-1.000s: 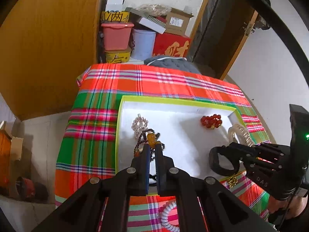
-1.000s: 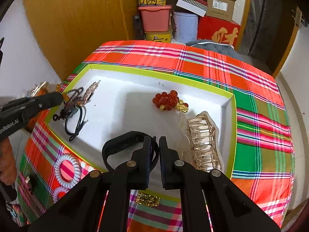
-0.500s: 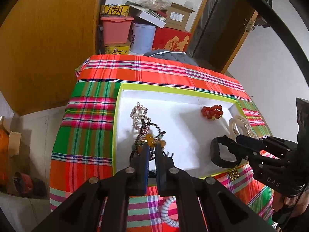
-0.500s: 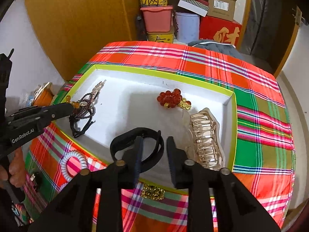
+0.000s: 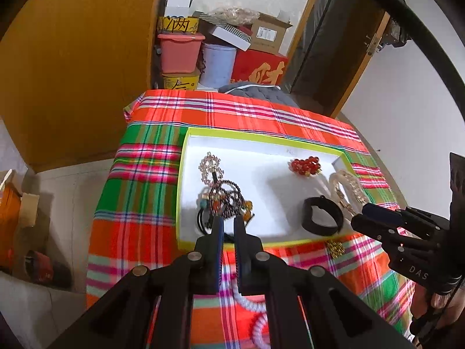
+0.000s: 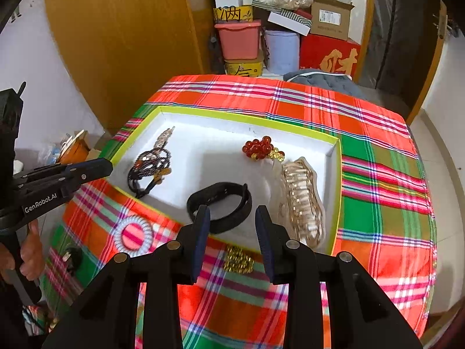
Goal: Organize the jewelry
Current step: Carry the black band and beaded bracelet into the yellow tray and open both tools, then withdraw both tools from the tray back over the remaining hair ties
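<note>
1. The jewelry mostly sits in a shallow white tray with a lime-green rim (image 6: 252, 119) on the plaid tablecloth (image 6: 377, 174).
2. Inside the tray: a dark beaded necklace (image 6: 149, 164) tangled with a sparkly silver piece at the left end, a cluster of red beads (image 6: 258, 147) toward the far side, a gold hair claw (image 6: 302, 200) along the right wall, and a black band (image 6: 221, 206) lying near the front edge.
3. Outside the tray, on the cloth: a white coil hair tie (image 6: 132, 232) near left, and a small gold chain piece (image 6: 238, 258) just in front of the tray.
4. Right gripper (image 6: 232, 221) is spread partway with nothing between the fingers, above the tray's near edge by the band.
5. Left gripper (image 5: 228, 224) is pressed nearly together at the tray's near-left corner; can't tell if it's pinching any strand.
</note>
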Motion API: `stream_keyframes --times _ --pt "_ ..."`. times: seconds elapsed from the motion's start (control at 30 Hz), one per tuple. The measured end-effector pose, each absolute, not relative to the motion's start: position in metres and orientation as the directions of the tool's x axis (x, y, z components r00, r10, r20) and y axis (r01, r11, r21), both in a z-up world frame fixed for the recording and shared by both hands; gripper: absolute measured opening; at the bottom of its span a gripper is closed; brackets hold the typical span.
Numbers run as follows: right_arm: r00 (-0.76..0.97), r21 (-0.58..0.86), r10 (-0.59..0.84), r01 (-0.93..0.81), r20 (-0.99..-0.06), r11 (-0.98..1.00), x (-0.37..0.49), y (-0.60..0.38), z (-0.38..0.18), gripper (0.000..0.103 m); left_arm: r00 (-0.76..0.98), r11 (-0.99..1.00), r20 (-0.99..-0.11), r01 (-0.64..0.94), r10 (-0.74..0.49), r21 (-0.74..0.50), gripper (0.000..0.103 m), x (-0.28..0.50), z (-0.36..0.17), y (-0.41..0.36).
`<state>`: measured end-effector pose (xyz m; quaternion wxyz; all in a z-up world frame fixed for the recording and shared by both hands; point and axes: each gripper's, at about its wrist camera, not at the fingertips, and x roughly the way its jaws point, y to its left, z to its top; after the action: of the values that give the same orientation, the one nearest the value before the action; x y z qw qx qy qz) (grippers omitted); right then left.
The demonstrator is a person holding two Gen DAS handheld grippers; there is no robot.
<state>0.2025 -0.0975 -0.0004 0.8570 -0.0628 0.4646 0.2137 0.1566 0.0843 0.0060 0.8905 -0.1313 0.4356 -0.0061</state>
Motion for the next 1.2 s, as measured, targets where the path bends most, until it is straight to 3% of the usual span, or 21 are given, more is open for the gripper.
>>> stream_keyframes --times 0.43,1.2 --pt "0.472 0.116 0.329 -0.425 -0.818 0.898 0.161 -0.118 0.009 0.033 0.622 0.959 -0.771 -0.112 -0.138 -0.262 0.008 0.098 0.014 0.066" --pt "0.434 0.102 0.301 -0.424 -0.849 0.900 0.204 -0.090 -0.025 0.033 0.609 0.945 -0.776 -0.126 -0.166 -0.301 0.008 0.093 0.003 0.072"
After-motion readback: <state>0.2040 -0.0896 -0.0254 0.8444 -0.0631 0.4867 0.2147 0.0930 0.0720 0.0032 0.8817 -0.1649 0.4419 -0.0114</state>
